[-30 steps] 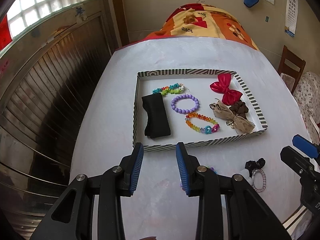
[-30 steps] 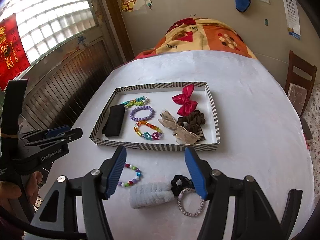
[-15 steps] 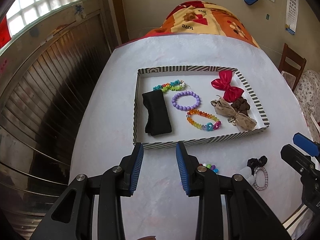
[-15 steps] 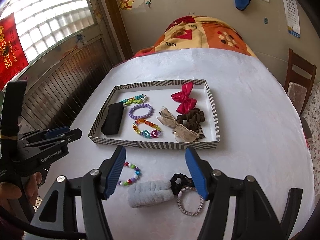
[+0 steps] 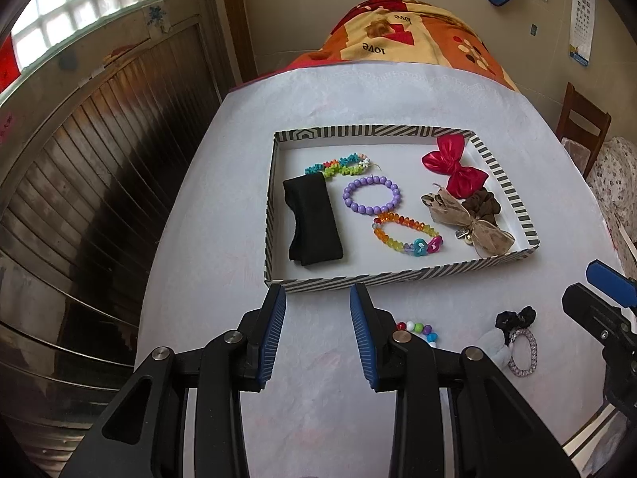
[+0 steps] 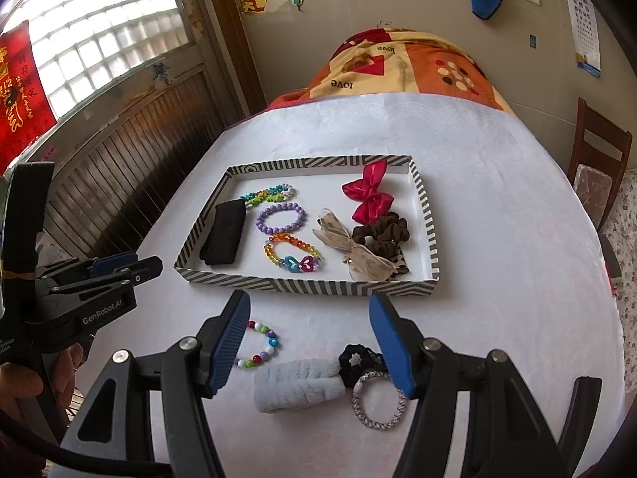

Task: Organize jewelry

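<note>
A striped tray (image 5: 398, 275) (image 6: 302, 285) on the white table holds a black headband (image 5: 312, 217), three bead bracelets including a purple one (image 5: 370, 195), a red bow (image 5: 454, 167), a tan bow and a brown scrunchie. On the table in front of the tray lie a multicolour bead bracelet (image 6: 260, 344), a light blue fluffy band (image 6: 298, 384), a black scrunchie (image 6: 356, 360) and a braided ring (image 6: 378, 400). My left gripper (image 5: 317, 318) is open and empty before the tray's near edge. My right gripper (image 6: 308, 340) is open and empty above the loose items.
A patterned orange blanket (image 6: 402, 67) covers the far end of the table. A wooden chair (image 6: 597, 155) stands to the right. A dark slatted wall (image 5: 79, 183) runs along the left edge.
Both grippers have drawn back and risen slightly, so the tray sits a little farther away and the loose bead bracelet has come into the left wrist view. Nothing has been taken hold of.
</note>
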